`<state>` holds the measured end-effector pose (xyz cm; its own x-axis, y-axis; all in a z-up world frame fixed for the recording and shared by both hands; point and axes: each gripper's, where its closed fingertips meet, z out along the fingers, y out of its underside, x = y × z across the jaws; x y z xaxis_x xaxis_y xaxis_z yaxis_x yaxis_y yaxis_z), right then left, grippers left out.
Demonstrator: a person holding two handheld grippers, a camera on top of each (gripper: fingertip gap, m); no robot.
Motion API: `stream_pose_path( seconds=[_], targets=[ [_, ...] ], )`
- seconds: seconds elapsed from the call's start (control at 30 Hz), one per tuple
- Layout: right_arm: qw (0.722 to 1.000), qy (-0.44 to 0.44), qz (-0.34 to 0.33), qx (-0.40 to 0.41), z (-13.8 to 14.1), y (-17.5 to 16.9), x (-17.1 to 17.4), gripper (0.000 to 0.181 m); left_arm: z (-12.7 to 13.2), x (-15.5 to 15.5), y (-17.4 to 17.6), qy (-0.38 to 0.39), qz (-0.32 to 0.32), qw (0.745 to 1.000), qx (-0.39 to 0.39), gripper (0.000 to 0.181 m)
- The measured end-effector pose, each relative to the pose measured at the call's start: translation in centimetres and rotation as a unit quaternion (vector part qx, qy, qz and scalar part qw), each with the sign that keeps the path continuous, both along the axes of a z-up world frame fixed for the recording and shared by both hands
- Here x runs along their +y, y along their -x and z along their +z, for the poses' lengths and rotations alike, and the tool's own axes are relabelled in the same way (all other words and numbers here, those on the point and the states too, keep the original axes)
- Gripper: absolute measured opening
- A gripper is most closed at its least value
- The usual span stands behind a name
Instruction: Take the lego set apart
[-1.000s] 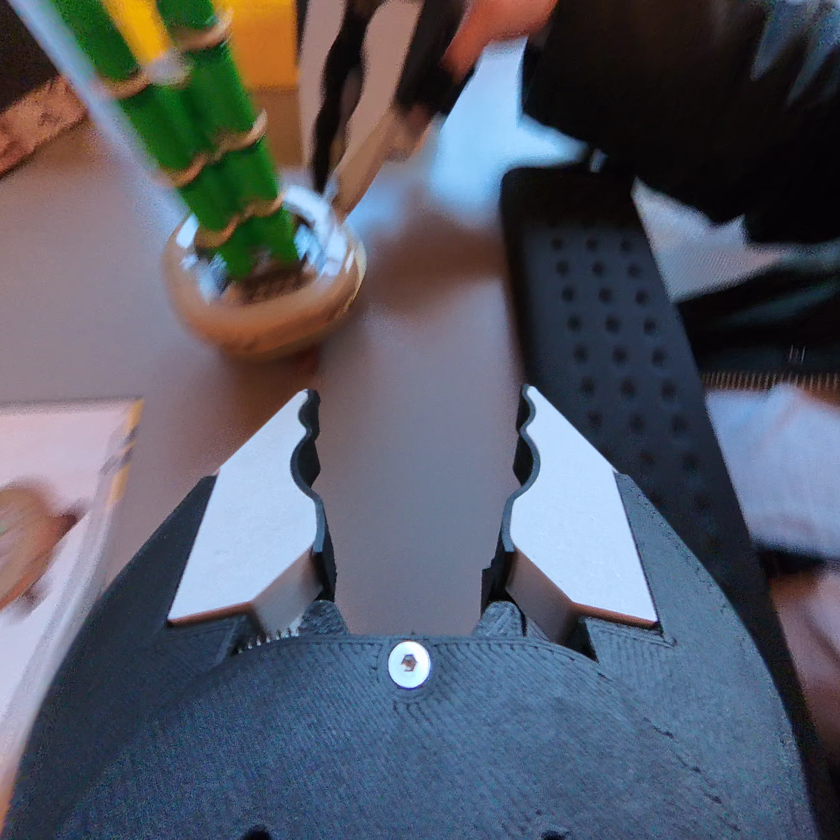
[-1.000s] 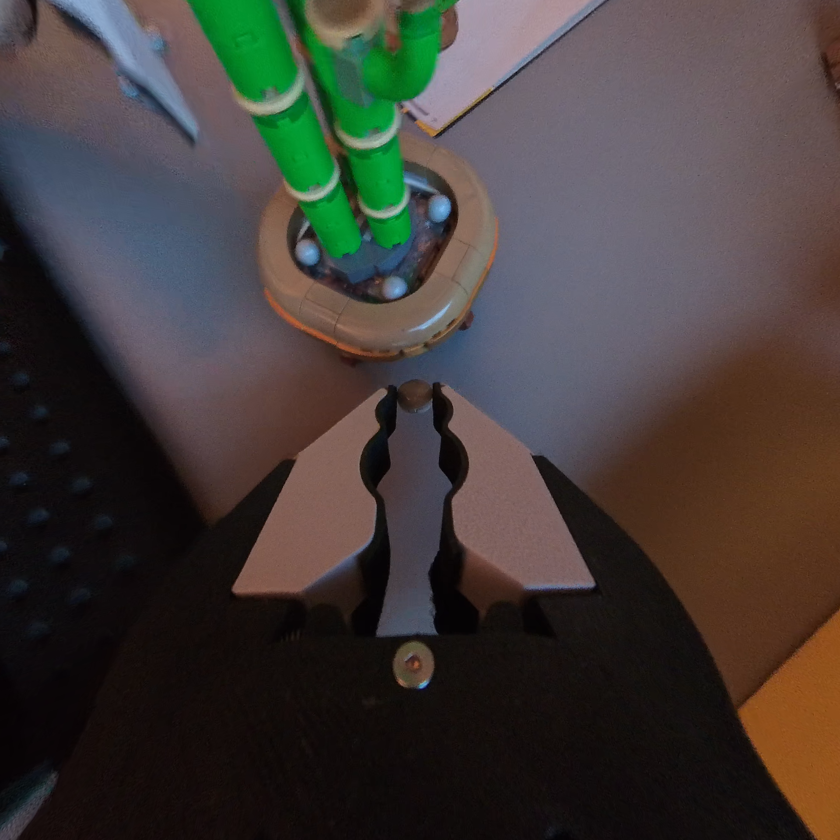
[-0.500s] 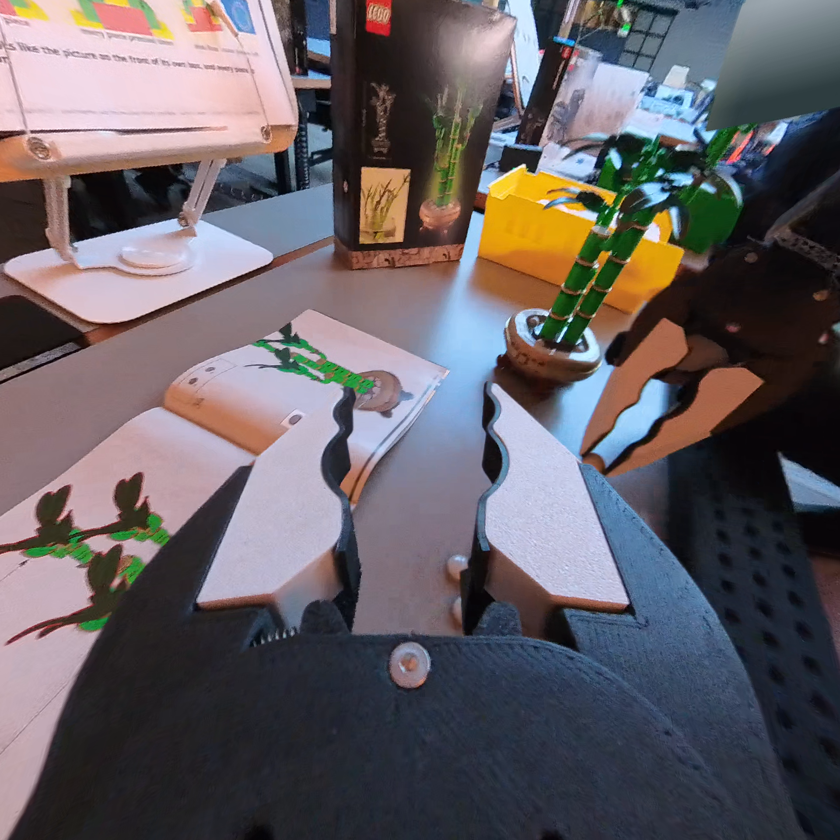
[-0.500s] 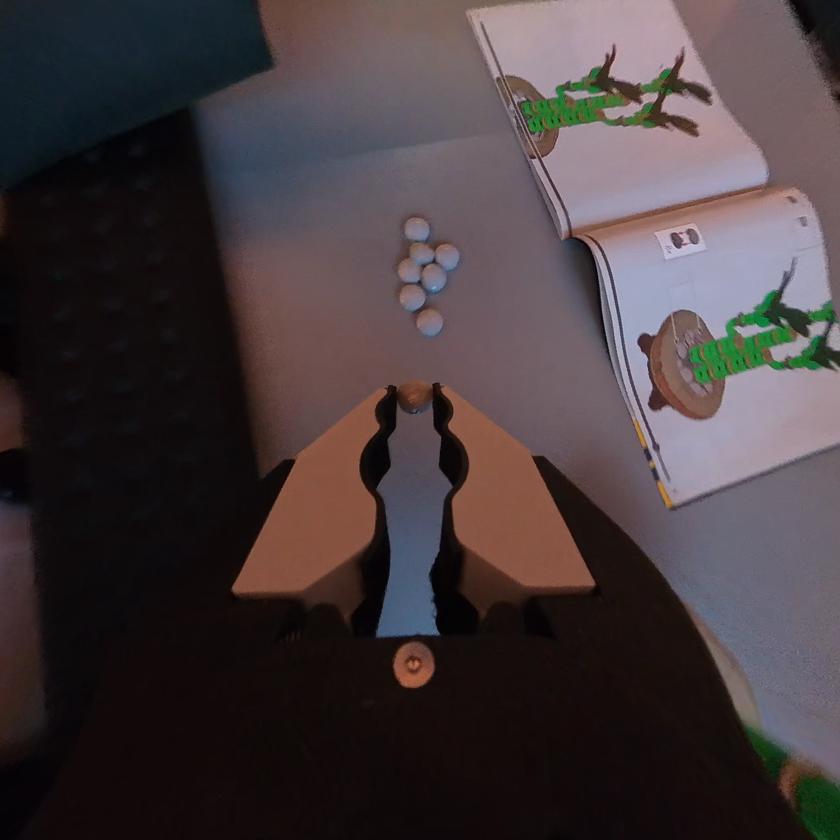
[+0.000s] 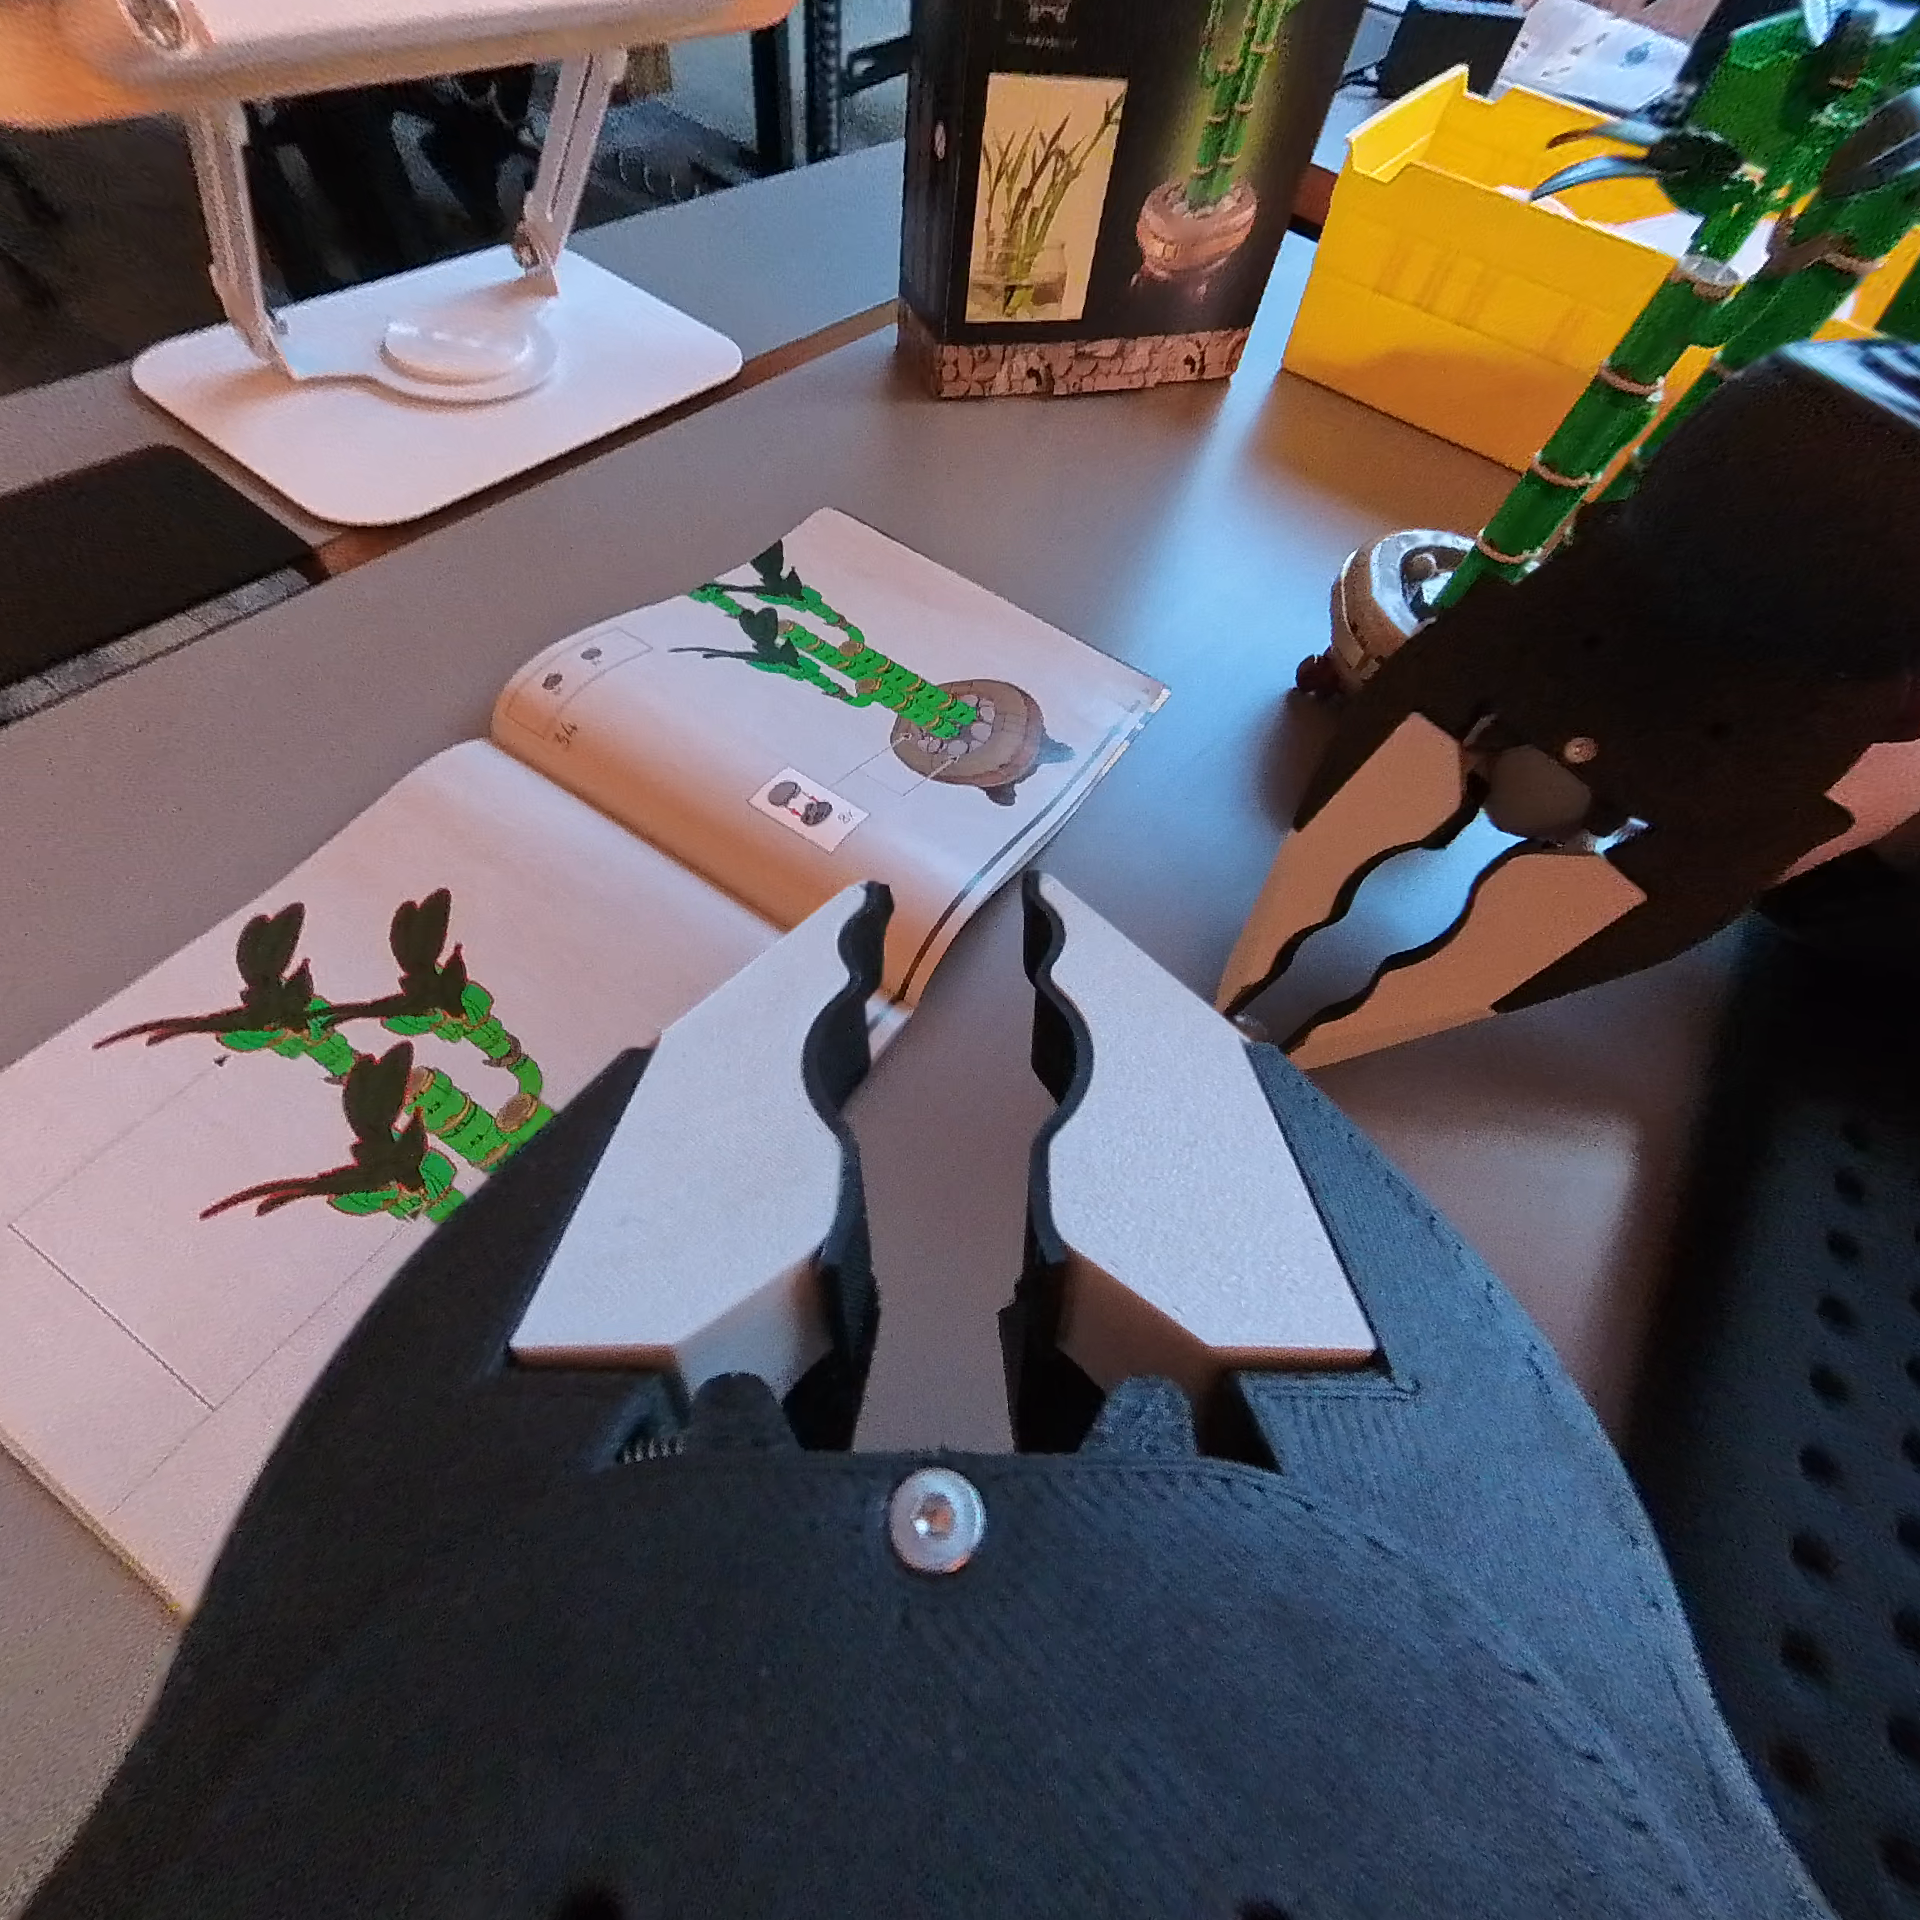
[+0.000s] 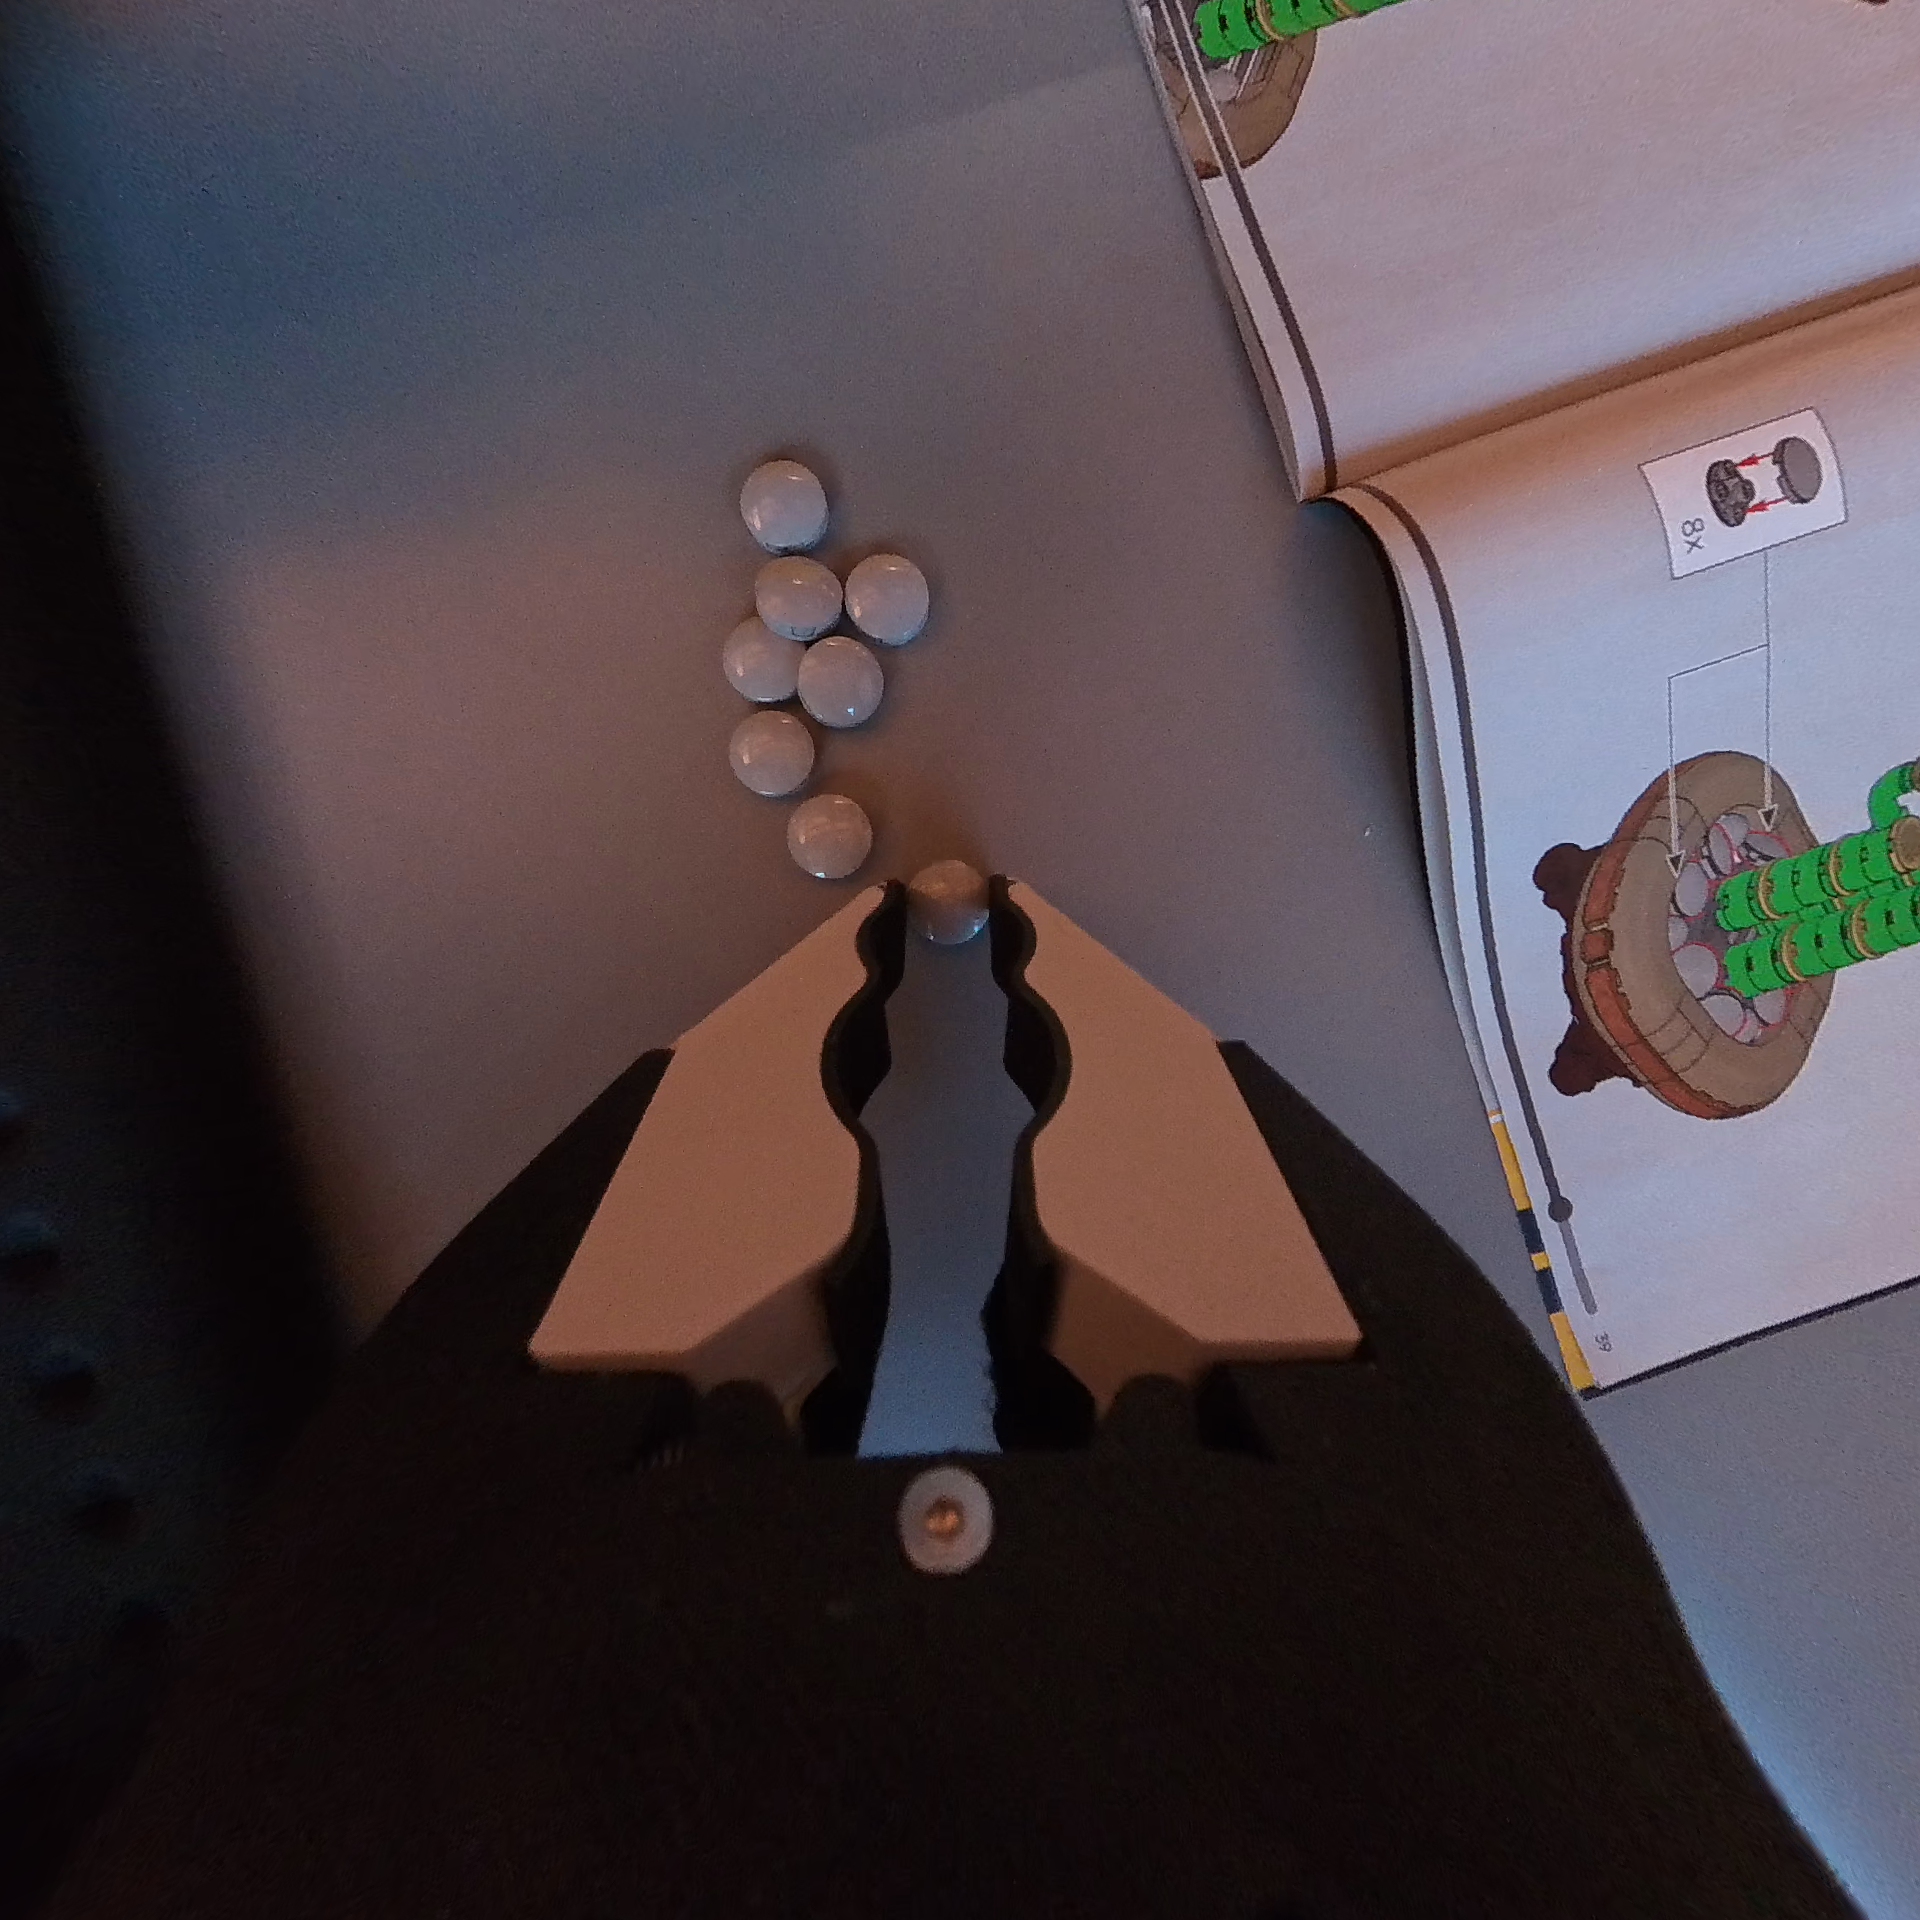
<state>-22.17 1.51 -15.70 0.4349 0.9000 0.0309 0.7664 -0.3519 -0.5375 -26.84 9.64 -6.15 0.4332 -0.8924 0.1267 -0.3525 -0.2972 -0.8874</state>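
The lego bamboo plant (image 5: 1558,488) stands in its round pot (image 5: 1382,592) at the right of the grey table (image 5: 1143,520). My right gripper (image 6: 945,891) is shut on a small grey round piece (image 6: 948,902), held at its tips just above the table. It is next to a pile of several like grey pieces (image 6: 810,644). In the left wrist view the right gripper (image 5: 1262,1023) points down at the table in front of the pot. My left gripper (image 5: 954,894) is open and empty, above the edge of the open instruction booklet (image 5: 623,831).
The booklet also shows at the right in the right wrist view (image 6: 1662,727). A dark lego box (image 5: 1081,187), a yellow bin (image 5: 1455,312) and a white stand (image 5: 436,395) are at the back. A black perforated mat (image 5: 1818,1351) lies at the right. My hands' fingertips stand some 15 cm from each other.
My right gripper carried the grey piece from the pot to the pile and moved down close to it. My left gripper swung away from the pot and its jaws narrowed a little.
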Motion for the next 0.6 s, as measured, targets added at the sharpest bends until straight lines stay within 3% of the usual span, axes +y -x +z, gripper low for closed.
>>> stream_pose_path(
  seconds=[0.13, 0.3, 0.43, 0.6],
  targets=[
    [1.0, -0.021, -0.004, 0.004, 0.0, 0.0, 0.4, 0.021, -1.9, -1.5, 0.7, 0.03, -0.044, 0.997, 0.052, 0.019],
    [0.995, -0.098, -0.027, 0.023, 1.2, -0.8, 1.4, 0.026, -5.2, -5.5, 2.1, 0.054, -0.141, 0.977, 0.147, 0.026],
    [0.983, -0.175, -0.042, 0.029, 3.3, -1.5, 2.8, 0.024, -6.3, -8.0, 2.5, 0.031, -0.185, 0.964, 0.19, 0.034],
    [0.982, -0.17, -0.06, 0.053, 3.5, -1.9, 3.4, 0.02, -7.6, -8.7, 2.4, 0.0, -0.205, 0.954, 0.22, 0.036]
  ],
)
